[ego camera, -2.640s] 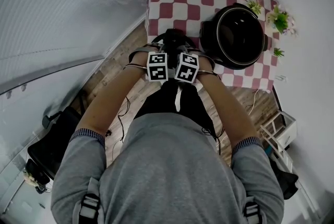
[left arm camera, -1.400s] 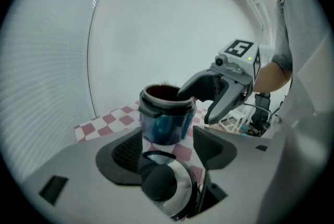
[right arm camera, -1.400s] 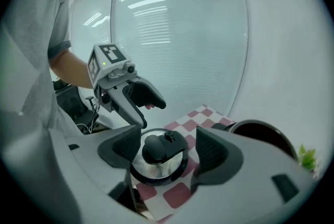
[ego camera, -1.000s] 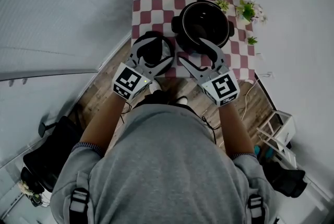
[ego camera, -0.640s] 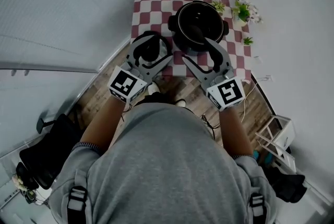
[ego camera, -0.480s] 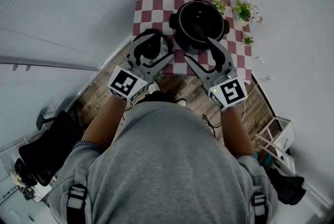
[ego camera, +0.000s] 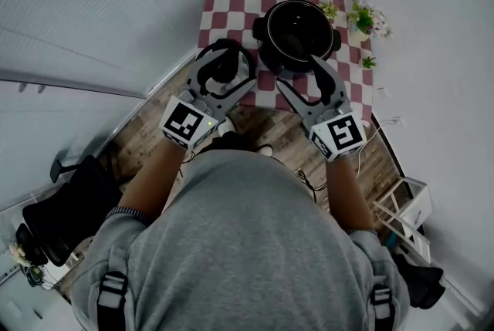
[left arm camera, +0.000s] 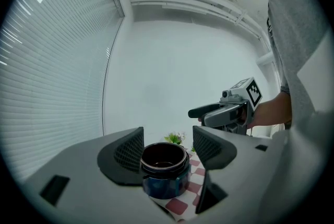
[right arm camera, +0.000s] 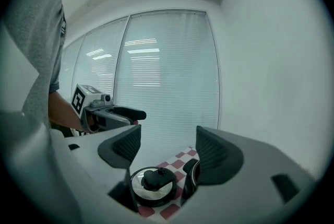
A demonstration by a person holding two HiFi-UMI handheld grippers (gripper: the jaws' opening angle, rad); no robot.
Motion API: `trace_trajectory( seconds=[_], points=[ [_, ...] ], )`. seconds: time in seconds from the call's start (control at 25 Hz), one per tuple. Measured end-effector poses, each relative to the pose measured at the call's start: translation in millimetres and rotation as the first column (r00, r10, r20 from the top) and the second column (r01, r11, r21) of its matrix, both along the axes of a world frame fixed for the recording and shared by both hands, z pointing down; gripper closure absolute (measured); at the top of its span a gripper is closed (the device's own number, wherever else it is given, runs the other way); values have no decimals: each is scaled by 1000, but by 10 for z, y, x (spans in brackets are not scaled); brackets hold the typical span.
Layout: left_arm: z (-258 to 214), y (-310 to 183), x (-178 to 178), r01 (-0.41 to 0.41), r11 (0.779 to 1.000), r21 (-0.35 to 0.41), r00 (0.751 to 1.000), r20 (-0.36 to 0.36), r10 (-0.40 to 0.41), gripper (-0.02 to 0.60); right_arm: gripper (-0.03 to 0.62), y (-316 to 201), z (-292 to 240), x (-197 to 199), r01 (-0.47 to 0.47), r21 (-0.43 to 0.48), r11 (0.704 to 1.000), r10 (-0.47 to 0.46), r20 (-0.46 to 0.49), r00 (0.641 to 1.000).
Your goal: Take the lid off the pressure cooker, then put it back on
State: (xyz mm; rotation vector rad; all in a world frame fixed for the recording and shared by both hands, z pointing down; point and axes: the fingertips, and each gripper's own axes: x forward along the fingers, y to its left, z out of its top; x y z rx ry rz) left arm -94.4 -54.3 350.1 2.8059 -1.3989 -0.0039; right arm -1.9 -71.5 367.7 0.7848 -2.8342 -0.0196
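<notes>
The black pressure cooker pot [ego camera: 297,35] stands without its lid on the red-and-white checked table [ego camera: 231,1]. Its round lid [ego camera: 224,58], with a dark knob, lies flat on the cloth to the pot's left. My left gripper [ego camera: 226,75] hovers open above the lid with nothing held. My right gripper [ego camera: 301,76] is open over the pot's near edge. In the left gripper view the pot [left arm camera: 165,168] shows between the jaws, with the right gripper [left arm camera: 229,110] beside it. In the right gripper view the lid [right arm camera: 153,184] lies below the jaws, and the pot rim [right arm camera: 190,175] is partly hidden.
Small potted flowers [ego camera: 361,18] stand at the table's back right corner. Window blinds [ego camera: 100,5] run along the left and a plain wall behind. A black chair [ego camera: 65,202] is on the wooden floor at the left, a white rack [ego camera: 405,210] at the right.
The grippers were held together close to the body; they have since spread apart, opened and come over the table's near edge. In the last half second they barely moved.
</notes>
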Motion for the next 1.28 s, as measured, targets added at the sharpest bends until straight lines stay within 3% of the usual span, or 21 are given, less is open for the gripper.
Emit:
trace_trajectory(
  seconds=[0.24,0.4,0.56,0.76,0.92,1.08,1.28],
  points=[
    [199,-23,-82,-24,999,-38,999,47,26,265,247,-11,168,-124,39,-36,999,-41,-35,999],
    [418,-102,-254,-30,996,-79,994,106,38,265,255,-37,396,-343,109,-99,989,-119,-105,987],
    [667,-209,-430,-51,991,-124,977,199,76,265,252,-73,664,-621,173,-160,972,-201,-183,962],
    [1143,-303,-604,-100,967,-233,947,276,165,265,266,-111,993,-962,232,-202,951,-279,-242,929],
    [1666,-303,-683,-143,934,-328,890,370,266,265,266,-103,1390,-1251,274,-252,928,-348,-321,881],
    [2184,-289,-739,-171,896,-409,803,469,367,265,264,-62,1929,-1493,300,-328,896,-420,-409,810],
    [2722,-317,-779,-220,838,-499,700,517,492,265,267,-100,2387,-1717,300,-391,870,-466,-455,759]
  ],
)
